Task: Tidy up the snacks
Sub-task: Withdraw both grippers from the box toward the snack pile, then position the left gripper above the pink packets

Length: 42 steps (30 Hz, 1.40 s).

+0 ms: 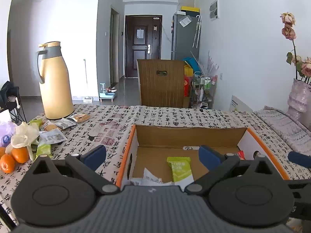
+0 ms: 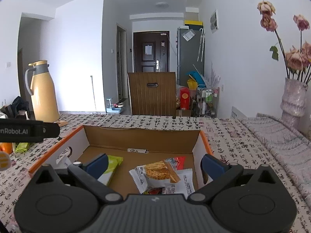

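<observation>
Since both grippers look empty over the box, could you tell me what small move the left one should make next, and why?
Probably swing the left gripper out of the cardboard box toward the snack packets beside the yellow thermos. Its fingers stand wide apart with nothing between them, a green packet already lies in the box, and several wrapped snacks remain on the tablecloth near the oranges.

The right claw (image 2: 153, 165) stands with its jaws spread wide over the near end of an open cardboard box (image 2: 143, 136); nothing sits between the blue pads. Inside the box lie a green snack packet (image 2: 112, 165) at left, a clear-windowed biscuit packet (image 2: 157, 172) at centre, and a red wrapper (image 2: 179, 161) just beyond it. The box rests on a counter (image 2: 233, 141) covered with a calligraphy-print cloth. A yellow thermos jug (image 2: 43, 93) stands far left. A vase of dried roses (image 2: 293, 99) stands far right.
</observation>
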Motion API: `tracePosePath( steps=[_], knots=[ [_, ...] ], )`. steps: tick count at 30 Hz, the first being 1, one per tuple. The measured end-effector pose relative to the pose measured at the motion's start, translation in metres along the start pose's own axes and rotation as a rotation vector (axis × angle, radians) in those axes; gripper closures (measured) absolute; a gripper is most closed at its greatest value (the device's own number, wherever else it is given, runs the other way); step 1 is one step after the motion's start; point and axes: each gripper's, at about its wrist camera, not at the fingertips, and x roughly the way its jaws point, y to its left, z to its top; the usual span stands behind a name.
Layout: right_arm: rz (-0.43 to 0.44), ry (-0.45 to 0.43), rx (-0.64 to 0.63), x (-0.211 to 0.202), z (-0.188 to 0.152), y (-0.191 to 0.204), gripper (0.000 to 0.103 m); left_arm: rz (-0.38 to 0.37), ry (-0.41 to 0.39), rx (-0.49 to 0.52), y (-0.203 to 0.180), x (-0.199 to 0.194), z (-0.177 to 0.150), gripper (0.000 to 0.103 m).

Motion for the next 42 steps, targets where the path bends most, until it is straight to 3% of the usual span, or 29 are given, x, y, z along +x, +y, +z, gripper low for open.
tracePosePath(
  steps=[25,42],
  knots=[
    [-0.002,0.070,0.021,-0.088,-0.067,-0.013,0.000,-0.068,0.087,0.041,0.006,-0.067,-0.074,0.000],
    [-0.017,0.069,0.101,-0.123,-0.105,-0.038,0.000,-0.048,0.082,0.050,0.016,-0.069,-0.124,0.000]
  ],
)
